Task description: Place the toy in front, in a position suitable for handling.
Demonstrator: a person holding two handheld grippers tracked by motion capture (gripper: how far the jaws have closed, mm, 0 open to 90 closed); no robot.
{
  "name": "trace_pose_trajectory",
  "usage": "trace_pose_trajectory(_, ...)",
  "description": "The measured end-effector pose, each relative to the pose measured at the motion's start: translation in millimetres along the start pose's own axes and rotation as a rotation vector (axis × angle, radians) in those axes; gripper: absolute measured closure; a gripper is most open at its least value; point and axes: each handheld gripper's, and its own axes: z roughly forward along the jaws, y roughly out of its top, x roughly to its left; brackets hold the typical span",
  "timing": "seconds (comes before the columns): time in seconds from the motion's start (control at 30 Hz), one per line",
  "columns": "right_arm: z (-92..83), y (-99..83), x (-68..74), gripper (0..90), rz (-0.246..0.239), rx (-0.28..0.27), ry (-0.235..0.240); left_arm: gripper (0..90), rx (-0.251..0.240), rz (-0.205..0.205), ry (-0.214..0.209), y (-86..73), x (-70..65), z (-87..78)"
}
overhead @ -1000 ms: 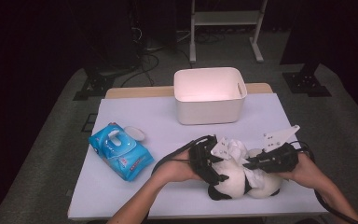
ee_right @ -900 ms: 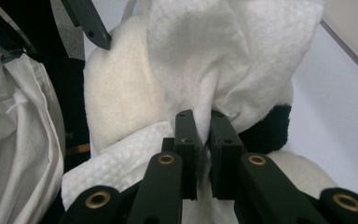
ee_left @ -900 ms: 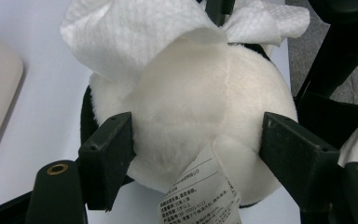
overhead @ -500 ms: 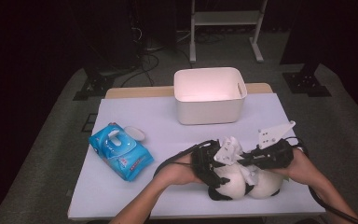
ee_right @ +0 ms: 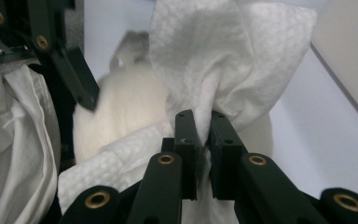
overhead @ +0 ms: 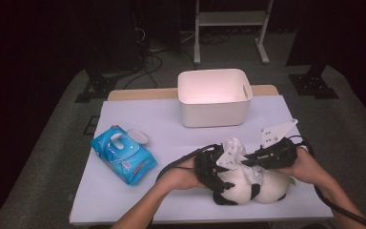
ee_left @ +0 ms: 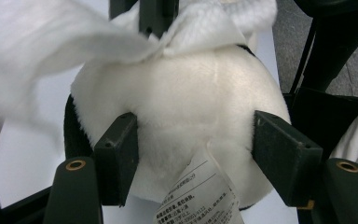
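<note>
Near the tabletop's front right corner, the left gripper (overhead: 213, 172) straddles a black-and-white plush toy (overhead: 248, 186), its jaws having just been closing, with the pads (ee_left: 116, 158) set against the white fur on either side. From the toy hangs a sewn-in label (ee_left: 198, 196) printed in small characters too fine to read. Just beside it, the right gripper (overhead: 269, 156) is clamped tight on a white textured wipe (ee_right: 223, 60), which bunches between its jaws and drapes over the top of the toy. Both of the person's hands rest at the table's front edge, close together over the toy. Toward the left edge lies a blue pack of wet wipes (overhead: 123, 155), its lettering illegible, with its white lid (overhead: 138, 136) lying just beside it. A white plastic bin (overhead: 214, 98) stands at the middle of the back edge, well apart from both grippers. Bare lavender tabletop (overhead: 171, 126) stretches between the pack, the bin and the toy.
</note>
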Motion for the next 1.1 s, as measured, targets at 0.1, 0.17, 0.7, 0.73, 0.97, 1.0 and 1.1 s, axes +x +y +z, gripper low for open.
trace_pose_trajectory(0.1, -1.5, -10.8, -2.1, 82.9, 0.034, 0.006, 0.008, 33.2, 0.002, -0.013, -0.023, -0.7, 5.1, -3.9)
trace_pose_trajectory(0.17, -0.5, -16.9, 0.0, 83.1, 0.049, 0.013, 0.002, 31.8, 0.002, -0.032, -0.031, -1.2, 9.6, -9.0)
trace_pose_trajectory(0.7, 2.5, 6.1, 3.3, 83.1, -0.012, -0.001, 0.01, 37.7, 0.007, -0.008, -0.036, -0.8, 4.0, -2.7)
trace_pose_trajectory(0.73, 3.4, 9.0, 3.1, 82.9, -0.013, 0.0, 0.013, 37.7, 0.004, -0.009, -0.037, -0.8, 3.3, -2.4)
trace_pose_trajectory(0.97, 14.1, 30.3, 0.5, 82.8, -0.052, 0.006, 0.027, 38.2, -0.002, 0.01, -0.037, -1.8, -0.4, -2.7)
trace_pose_trajectory(1.0, 13.8, 29.7, -1.1, 82.8, -0.053, 0.007, 0.027, 38.3, -0.003, 0.01, -0.038, -2.1, -0.1, -2.9)
trace_pose_trajectory(1.1, 10.2, 24.2, -4.3, 82.8, -0.03, 0.001, 0.024, 38.4, -0.014, 0.004, -0.042, -2.3, 0.2, -2.4)
